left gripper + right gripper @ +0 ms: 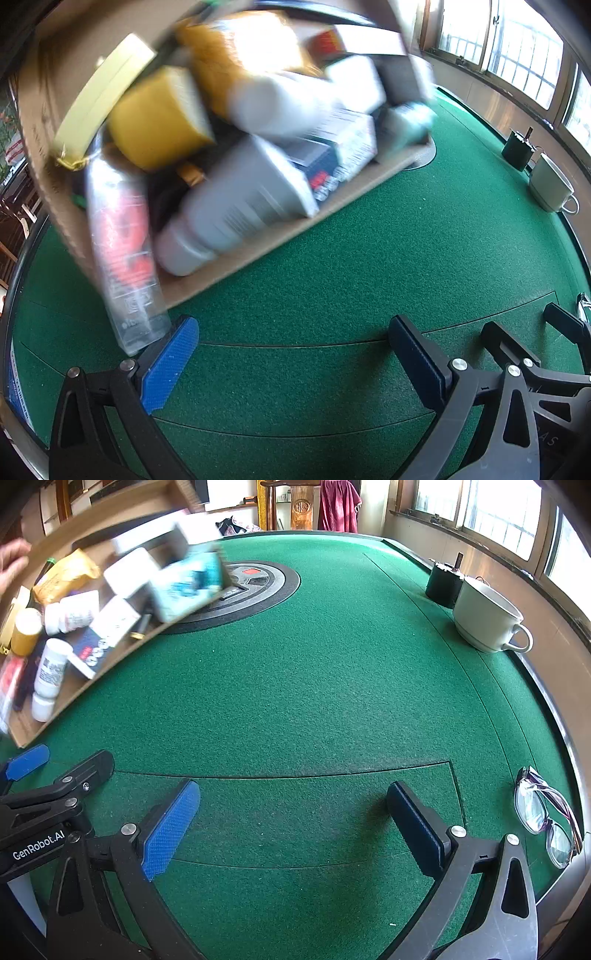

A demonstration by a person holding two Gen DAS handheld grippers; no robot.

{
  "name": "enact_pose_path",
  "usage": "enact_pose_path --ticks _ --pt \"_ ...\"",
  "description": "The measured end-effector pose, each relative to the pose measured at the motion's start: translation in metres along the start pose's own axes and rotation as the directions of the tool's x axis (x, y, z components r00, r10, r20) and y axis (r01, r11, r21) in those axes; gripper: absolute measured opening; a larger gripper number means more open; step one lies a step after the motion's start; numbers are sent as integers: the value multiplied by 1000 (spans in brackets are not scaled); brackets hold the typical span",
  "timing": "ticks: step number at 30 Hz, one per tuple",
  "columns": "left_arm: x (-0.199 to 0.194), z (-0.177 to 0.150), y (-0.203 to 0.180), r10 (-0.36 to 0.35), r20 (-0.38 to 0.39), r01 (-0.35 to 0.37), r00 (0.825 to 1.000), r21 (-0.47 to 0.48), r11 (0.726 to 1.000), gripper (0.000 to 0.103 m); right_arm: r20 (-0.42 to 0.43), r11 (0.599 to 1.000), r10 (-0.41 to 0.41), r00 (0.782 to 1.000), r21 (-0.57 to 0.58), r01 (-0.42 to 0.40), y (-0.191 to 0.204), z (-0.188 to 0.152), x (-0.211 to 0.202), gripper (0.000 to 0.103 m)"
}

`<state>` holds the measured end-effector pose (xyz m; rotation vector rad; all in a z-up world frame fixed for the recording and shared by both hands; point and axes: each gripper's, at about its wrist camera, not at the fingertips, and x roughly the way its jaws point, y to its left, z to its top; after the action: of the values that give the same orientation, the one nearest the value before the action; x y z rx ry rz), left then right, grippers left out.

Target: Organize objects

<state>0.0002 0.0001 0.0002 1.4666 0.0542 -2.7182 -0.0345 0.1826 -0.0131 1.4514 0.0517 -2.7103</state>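
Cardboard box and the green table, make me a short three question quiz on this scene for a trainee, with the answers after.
1. True or false: the right gripper is holding something.
2. Which lies nearest the right gripper: A) cup B) glasses C) dark container
3. Fill in: the box of bottles and packets is tilted, with a ____ at its far edge.

Key
1. False. Both the right and left gripper are open, with only green table between the fingers.
2. B, by the table's right rim.
3. Hand, seen in the right wrist view.
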Motion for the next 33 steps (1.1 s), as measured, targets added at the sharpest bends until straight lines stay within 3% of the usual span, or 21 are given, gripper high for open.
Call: enact_pose_path --ticks 30,33 --pt "-4 2 14 -2 1 2 1000 0 1000 103 5 1000 -1 1000 -6 1 -1 -2 0 103" --pt "3 7 2 -1 1 1 1000 0 1000 103 5 1000 -1 1000 -6 1 -1 -2 0 103"
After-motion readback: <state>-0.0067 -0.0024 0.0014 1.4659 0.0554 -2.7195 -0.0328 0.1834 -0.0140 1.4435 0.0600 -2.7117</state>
